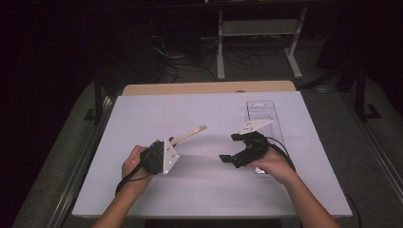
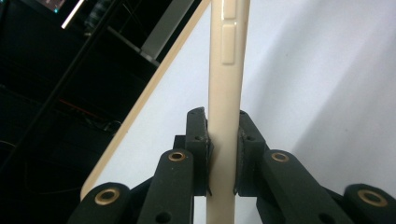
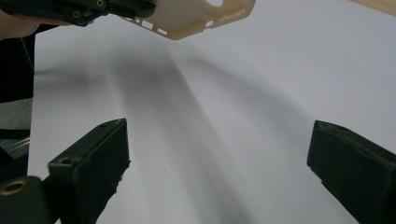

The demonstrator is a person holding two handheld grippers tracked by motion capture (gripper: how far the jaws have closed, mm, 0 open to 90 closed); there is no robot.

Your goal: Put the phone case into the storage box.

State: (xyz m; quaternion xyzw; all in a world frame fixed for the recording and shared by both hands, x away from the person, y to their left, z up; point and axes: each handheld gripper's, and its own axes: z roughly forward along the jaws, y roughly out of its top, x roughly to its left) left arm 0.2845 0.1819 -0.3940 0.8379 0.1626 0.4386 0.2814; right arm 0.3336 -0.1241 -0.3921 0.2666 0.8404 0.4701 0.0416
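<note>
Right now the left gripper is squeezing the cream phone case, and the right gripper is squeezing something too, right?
Not quite. The left gripper is shut on the cream phone case, but the right gripper is open with nothing between its jaws, just the white table under it. The right gripper view shows this.

Phone case [image 1: 189,134] left of tray [image 1: 272,112]

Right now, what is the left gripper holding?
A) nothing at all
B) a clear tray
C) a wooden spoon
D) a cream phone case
D: in the left gripper view the left gripper has its jaws pressed on both sides of the cream phone case, and the high view shows the case sticking out from it above the table.
</note>
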